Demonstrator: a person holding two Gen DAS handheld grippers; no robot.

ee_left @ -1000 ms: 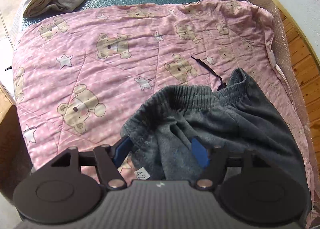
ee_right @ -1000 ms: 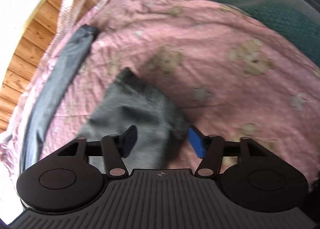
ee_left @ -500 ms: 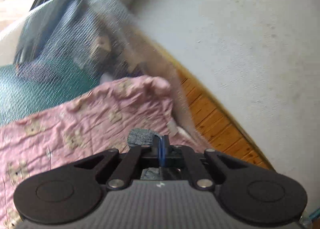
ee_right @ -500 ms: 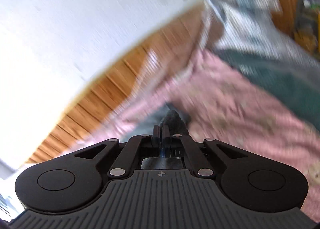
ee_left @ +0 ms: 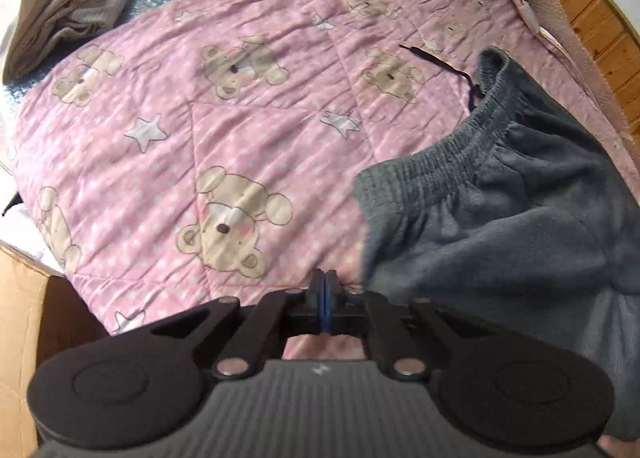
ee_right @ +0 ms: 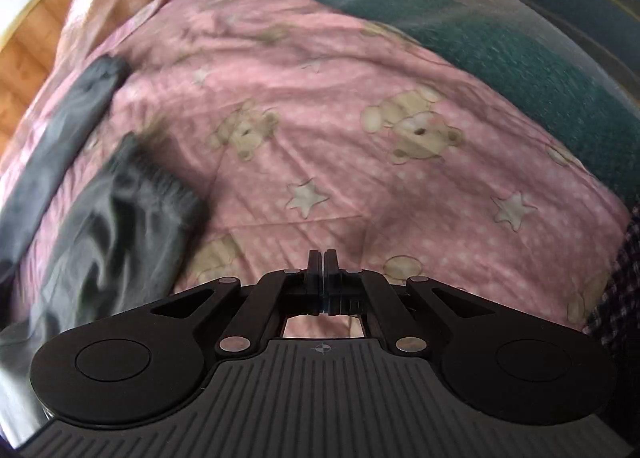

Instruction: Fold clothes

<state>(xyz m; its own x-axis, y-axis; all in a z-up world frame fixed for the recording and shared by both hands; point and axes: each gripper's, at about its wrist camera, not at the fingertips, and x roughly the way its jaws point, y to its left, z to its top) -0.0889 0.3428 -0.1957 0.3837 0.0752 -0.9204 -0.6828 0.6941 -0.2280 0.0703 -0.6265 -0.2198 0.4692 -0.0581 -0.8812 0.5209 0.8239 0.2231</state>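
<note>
Below, a pink quilt [ee_left: 248, 106] with bears covers the bed, with wooden floor [ee_left: 600, 30] beside it. Grey trousers [ee_left: 520, 226] lie on its right part, waistband pointing diagonally up-right. Left tongs [ee_left: 325, 290] and right tongs [ee_right: 323, 270] are both closed together, holding nothing.

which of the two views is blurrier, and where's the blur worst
Right wrist view is blurrier: the grey trousers at left smear with motion blur, while the claw stays crisp. Left wrist view is mostly sharp: the bear-print quilt and trouser waistband read clearly, bowed by fisheye at the edges.
</note>
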